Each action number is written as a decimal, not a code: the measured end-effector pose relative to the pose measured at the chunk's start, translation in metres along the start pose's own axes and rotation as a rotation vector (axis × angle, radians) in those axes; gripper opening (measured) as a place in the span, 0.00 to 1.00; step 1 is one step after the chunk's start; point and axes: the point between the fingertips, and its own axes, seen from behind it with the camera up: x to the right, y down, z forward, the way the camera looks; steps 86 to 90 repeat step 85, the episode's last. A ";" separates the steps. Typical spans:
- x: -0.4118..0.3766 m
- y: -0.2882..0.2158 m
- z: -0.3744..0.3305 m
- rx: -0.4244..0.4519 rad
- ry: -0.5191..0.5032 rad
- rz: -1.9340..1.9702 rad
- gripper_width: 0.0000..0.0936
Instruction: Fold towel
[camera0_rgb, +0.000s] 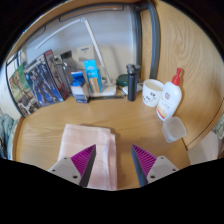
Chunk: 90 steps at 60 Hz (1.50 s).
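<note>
The pink towel (88, 146) lay flat on the wooden desk (40, 140), under the left finger. The tongs (113, 165) hovered spread wide, holding nothing. Beyond stood a white mug (152, 94), a red-capped bottle (170, 97) and a clear cup (173, 129).

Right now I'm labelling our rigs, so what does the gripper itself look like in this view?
The gripper shows two pale grey jaws that taper to points. Each carries a magenta pad on its inner face, marked with fine dark ridges. No cable, sleeve or hand is visible. Open, they reach over a pink towel on the wooden table.
</note>
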 end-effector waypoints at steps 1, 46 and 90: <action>-0.003 -0.004 -0.004 0.007 -0.011 0.002 0.78; -0.201 0.003 -0.260 0.282 -0.160 -0.180 0.91; -0.226 0.054 -0.307 0.297 -0.170 -0.209 0.92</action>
